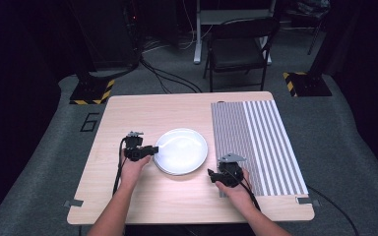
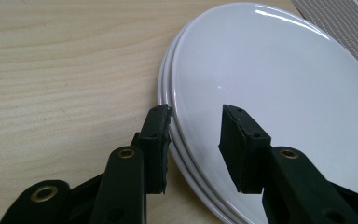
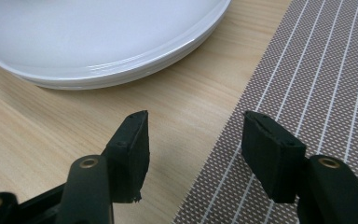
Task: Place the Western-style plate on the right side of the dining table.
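Observation:
A small stack of white plates (image 1: pixel 182 150) sits mid-table on the wood. My left gripper (image 1: pixel 153 150) is at the stack's left rim. In the left gripper view the plates (image 2: pixel 270 70) run between the jaws of my left gripper (image 2: pixel 196 112). One pad (image 2: pixel 156 140) presses the outer rim edge and the other pad (image 2: pixel 237 149) lies on the top plate's face. My right gripper (image 1: pixel 210 173) rests near the front, right of the stack, open with nothing in it. In the right gripper view my right gripper (image 3: pixel 193 114) straddles the mat's left edge, with the plates (image 3: pixel 98 32) beyond.
A grey striped placemat (image 1: pixel 256 142) covers the right part of the wooden table (image 1: pixel 128 113). In the right gripper view the placemat (image 3: pixel 317 70) lies under the right jaw. Behind the table stands a black chair (image 1: pixel 238 46). Cables trail from both grippers toward the front edge.

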`<state>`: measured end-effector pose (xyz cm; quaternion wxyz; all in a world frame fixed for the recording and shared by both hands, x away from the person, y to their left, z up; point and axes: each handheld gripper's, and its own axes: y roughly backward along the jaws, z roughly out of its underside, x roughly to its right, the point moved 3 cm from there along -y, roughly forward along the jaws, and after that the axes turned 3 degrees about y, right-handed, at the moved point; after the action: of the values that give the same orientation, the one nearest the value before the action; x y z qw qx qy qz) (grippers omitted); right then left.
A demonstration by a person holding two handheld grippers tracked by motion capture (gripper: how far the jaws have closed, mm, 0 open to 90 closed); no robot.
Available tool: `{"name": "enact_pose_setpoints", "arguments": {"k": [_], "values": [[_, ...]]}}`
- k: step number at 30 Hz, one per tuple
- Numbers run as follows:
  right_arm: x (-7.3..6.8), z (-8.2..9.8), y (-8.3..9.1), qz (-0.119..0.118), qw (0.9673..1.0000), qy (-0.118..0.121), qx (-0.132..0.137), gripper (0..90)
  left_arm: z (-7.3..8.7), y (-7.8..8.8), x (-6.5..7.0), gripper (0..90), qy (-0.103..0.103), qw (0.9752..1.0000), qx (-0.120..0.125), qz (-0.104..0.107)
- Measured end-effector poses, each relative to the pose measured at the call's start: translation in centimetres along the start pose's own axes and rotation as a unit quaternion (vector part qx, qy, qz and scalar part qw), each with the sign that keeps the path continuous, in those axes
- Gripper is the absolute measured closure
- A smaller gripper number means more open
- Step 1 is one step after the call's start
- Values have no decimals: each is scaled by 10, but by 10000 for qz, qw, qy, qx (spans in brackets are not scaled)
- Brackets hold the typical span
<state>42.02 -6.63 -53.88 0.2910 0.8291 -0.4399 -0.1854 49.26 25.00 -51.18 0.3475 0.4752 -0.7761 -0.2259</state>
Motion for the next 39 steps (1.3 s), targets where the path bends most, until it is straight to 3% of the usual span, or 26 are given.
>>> {"name": "enact_pose_setpoints", "arguments": {"k": [16, 19, 26, 35, 39], "values": [[1, -1, -1, 74, 10000, -14, 2, 433, 0, -3, 2, 634, 99, 9998, -3, 192], [0, -5, -2, 36, 9999, -136, -16, 438, 0, -4, 2, 629, 146, 9996, 23, 241], [13, -36, -5, -12, 9961, -845, 252, 445, 1, -4, 4, 626, 101, 9996, 15, 274], [8, -56, -25, 182, 9966, -762, 237, 418, 2, -5, 6, 627, 77, 9994, -14, 334], [10, -58, -40, 277, 9956, -892, 93, 405, 3, -7, 7, 623, 83, 9993, -14, 374]]}}
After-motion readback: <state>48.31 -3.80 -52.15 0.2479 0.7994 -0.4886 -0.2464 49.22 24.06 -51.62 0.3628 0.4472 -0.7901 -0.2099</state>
